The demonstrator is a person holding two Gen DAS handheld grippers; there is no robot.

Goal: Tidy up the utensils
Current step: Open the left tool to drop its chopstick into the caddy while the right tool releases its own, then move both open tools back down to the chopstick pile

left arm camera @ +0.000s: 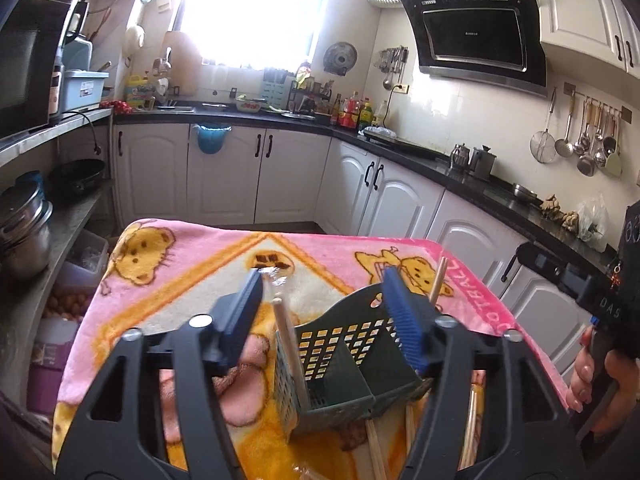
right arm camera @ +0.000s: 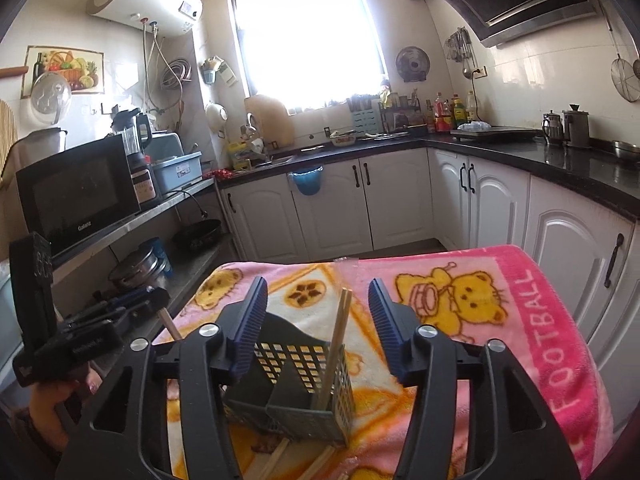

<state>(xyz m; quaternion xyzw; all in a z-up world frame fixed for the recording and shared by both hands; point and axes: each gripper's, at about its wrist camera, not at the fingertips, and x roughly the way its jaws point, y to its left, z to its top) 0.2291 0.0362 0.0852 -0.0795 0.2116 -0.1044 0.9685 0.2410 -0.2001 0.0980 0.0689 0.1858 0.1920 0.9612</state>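
A dark green perforated utensil caddy (left arm camera: 344, 368) with a divider stands on the pink blanket-covered table (left arm camera: 192, 256). A white-wrapped chopstick pair (left arm camera: 290, 354) stands in its left compartment and a wooden chopstick (left arm camera: 437, 282) rises at its right. My left gripper (left arm camera: 324, 312) is open and empty above the caddy. In the right wrist view the caddy (right arm camera: 296, 396) holds wooden chopsticks (right arm camera: 338, 344) in its right compartment. My right gripper (right arm camera: 318, 320) is open and empty above it. Loose chopsticks (right arm camera: 276, 460) lie on the blanket in front of the caddy.
Loose wooden chopsticks (left arm camera: 472, 432) lie on the blanket by the caddy. The other hand-held gripper shows at the right edge (left arm camera: 600, 300) and at the left edge (right arm camera: 60, 344). Shelves with pots (left arm camera: 24, 232) stand left, white cabinets (left arm camera: 400, 196) right.
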